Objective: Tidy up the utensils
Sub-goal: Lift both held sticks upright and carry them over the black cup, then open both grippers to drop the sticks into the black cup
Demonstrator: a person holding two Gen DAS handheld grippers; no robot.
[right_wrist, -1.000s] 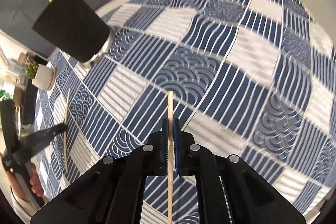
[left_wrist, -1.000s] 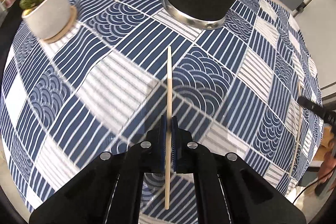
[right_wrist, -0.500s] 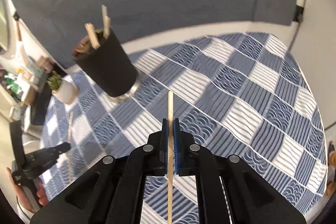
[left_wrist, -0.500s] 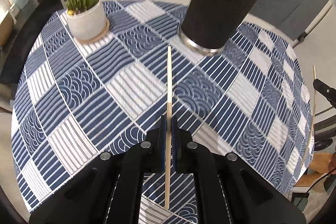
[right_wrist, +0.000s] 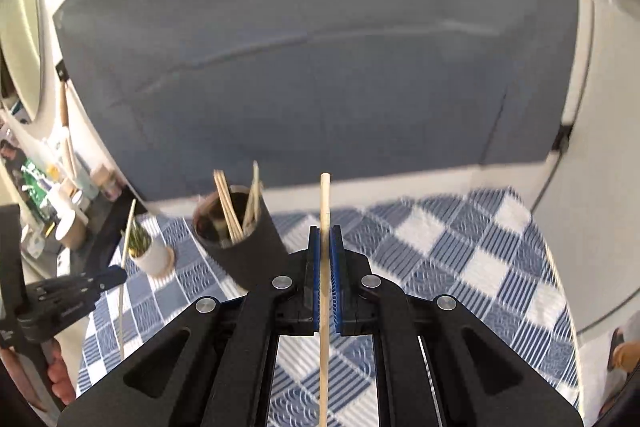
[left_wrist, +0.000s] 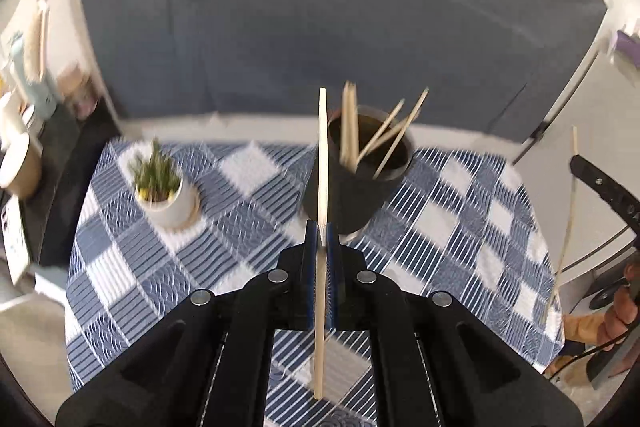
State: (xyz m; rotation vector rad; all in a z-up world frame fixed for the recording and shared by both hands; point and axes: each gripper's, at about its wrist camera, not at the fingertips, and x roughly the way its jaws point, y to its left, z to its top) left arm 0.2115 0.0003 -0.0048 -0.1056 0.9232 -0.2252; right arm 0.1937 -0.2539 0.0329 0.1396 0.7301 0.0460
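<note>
Above the round table point(left_wrist: 500, 211) with its blue-and-white patterned cloth, I hold both grippers in the air, each clamped on a single wooden chopstick. My left gripper point(left_wrist: 321, 239) pinches its chopstick point(left_wrist: 322, 155) between the blue pads, the stick's tip crossing in front of the black utensil holder point(left_wrist: 352, 195). My right gripper point(right_wrist: 325, 243) grips the other chopstick point(right_wrist: 325, 203) just to the right of the same holder point(right_wrist: 248, 251). Several chopsticks point(left_wrist: 384, 135) already stand inside the holder, leaning apart; blur makes the count uncertain, perhaps five. A small potted plant point(left_wrist: 162, 187) sits left of the holder.
</note>
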